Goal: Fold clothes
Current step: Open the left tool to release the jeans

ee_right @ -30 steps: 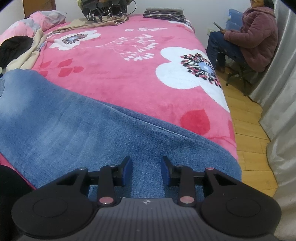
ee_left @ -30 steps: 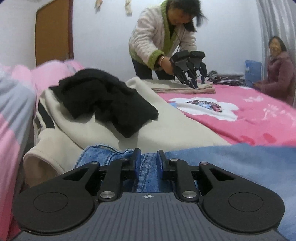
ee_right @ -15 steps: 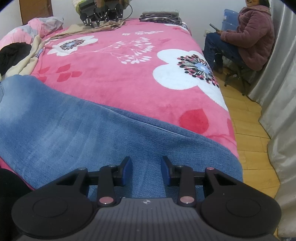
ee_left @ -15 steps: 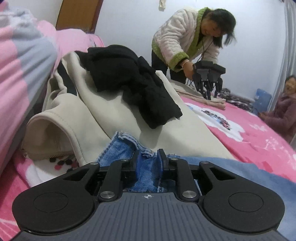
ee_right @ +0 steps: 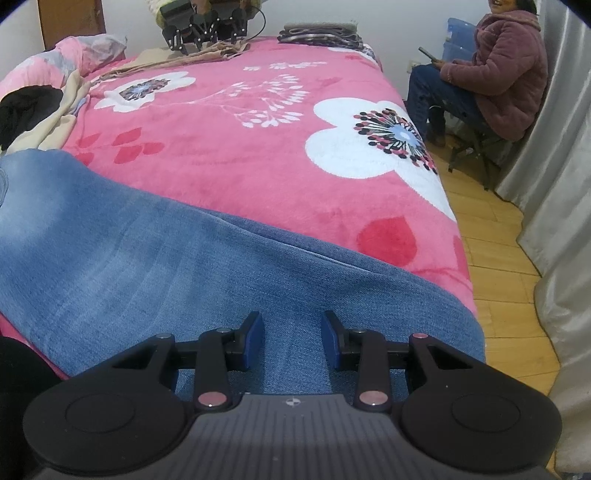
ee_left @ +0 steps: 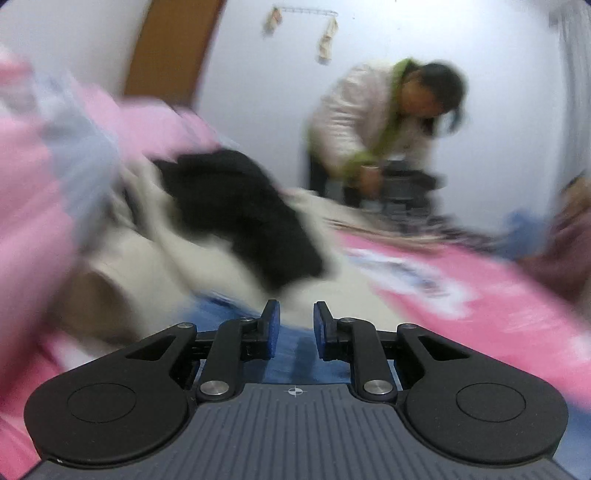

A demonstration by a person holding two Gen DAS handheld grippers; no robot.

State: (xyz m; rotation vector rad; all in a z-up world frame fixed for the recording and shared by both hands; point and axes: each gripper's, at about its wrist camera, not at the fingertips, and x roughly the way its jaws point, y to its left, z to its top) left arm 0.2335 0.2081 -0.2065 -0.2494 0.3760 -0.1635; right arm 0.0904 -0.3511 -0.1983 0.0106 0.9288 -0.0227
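Blue jeans (ee_right: pixel 184 258) lie across the near end of the pink floral blanket (ee_right: pixel 240 147). My right gripper (ee_right: pixel 292 332) hovers over the leg end near the bed's right edge. It is open, with flat denim showing in the gap and no pad pressing. The left wrist view is smeared by motion. There my left gripper (ee_left: pixel 295 325) is shut on a fold of the jeans (ee_left: pixel 295 354), which runs down between its narrow-set pads. Behind it lie a cream garment (ee_left: pixel 207 266) and a black garment (ee_left: pixel 251 214).
A standing person (ee_left: pixel 384 122) bends over the far end of the bed, working a tan garment (ee_right: pixel 207 55) with another pair of grippers (ee_right: pixel 203 26). A folded stack (ee_right: pixel 321 33) sits at the far corner. A seated person (ee_right: pixel 506 74), wooden floor (ee_right: pixel 491 258) and a curtain (ee_right: pixel 554 184) lie right.
The left wrist view has rolled and shifted, and is now blurred, with the jeans still between its pads. The right gripper and the denim under it have stayed put.
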